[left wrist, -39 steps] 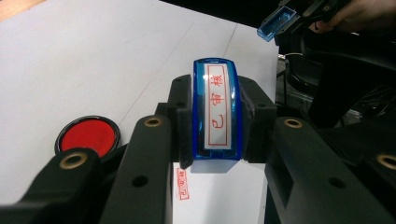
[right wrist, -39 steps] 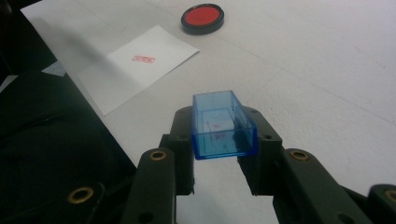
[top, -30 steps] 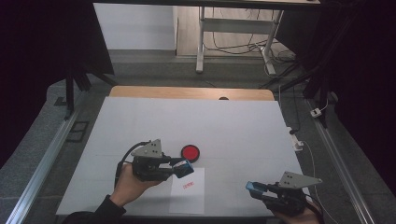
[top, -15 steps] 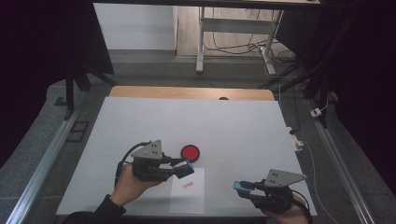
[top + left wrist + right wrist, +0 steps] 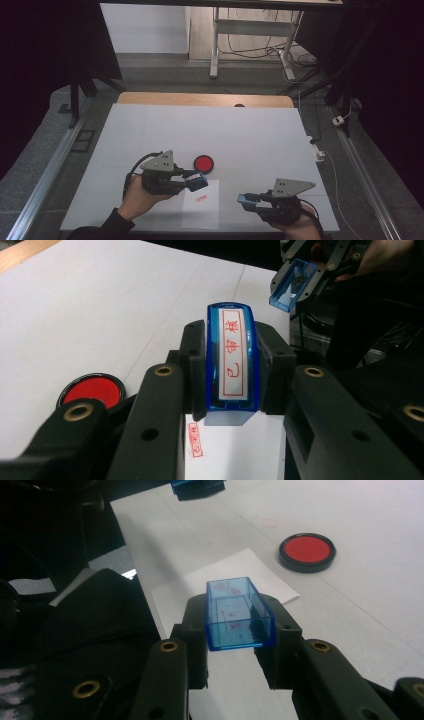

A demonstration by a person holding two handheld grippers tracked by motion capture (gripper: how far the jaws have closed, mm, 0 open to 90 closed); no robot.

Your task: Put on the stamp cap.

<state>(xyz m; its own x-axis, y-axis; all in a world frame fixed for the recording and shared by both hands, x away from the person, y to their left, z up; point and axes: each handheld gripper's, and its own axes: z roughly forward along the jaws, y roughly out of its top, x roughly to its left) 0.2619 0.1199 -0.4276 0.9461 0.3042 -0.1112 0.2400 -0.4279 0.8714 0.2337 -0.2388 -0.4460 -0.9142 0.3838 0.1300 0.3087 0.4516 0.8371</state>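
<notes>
- High view: a white table (image 5: pixel 150 130) with a sheet of paper (image 5: pixel 202 210) near its front edge; a red stamp mark (image 5: pixel 200 199) sits on the sheet.
- A round red ink pad (image 5: pixel 204 163) in a black rim lies on the table just beyond the paper's far edge — apart from it.
- The left gripper (image 5: pixel 197 181), held in the person's left hand (image 5: pixel 137 197), hangs over the paper's far left corner, close to the ink pad.
- Left gripper view: the jaws are clenched on a blue stamp (image 5: pixel 232 362), its white face with red characters turned up toward the camera; the red mark shows on the paper below.
- The right gripper (image 5: pixel 246 200) is near the table's front right, just beside the paper's right edge, pointing toward the left one.
- Right gripper view: its jaws grasp a clear blue stamp cap (image 5: pixel 239 614) — open side up, with faint red smears inside. The paper and ink pad lie beyond it.
</notes>
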